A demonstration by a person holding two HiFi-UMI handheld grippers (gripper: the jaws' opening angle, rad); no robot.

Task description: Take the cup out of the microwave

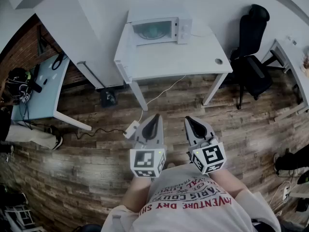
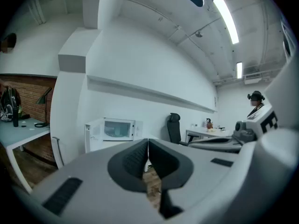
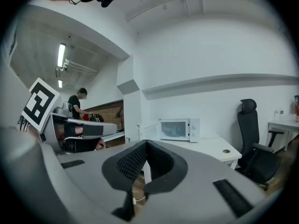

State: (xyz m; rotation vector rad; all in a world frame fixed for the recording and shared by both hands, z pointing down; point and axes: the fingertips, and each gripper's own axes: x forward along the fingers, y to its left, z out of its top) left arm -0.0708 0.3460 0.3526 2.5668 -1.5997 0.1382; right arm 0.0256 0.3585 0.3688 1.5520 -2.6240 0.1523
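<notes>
A white microwave (image 1: 159,30) stands at the back of a white table (image 1: 188,59), its door closed; it also shows far off in the left gripper view as the microwave (image 2: 114,129) and in the right gripper view as the microwave (image 3: 179,129). No cup can be seen through the door glass. My left gripper (image 1: 153,122) and right gripper (image 1: 190,122) hang side by side over the wooden floor, well short of the table. Both are shut with nothing between the jaws, as the left gripper (image 2: 148,146) and right gripper (image 3: 146,148) views show.
A black office chair (image 1: 251,47) stands right of the table. A power strip (image 1: 131,128) and its cable lie on the floor just ahead of my left gripper. A desk (image 1: 41,88) with gear sits at the left, and another person (image 3: 74,106) stands by it.
</notes>
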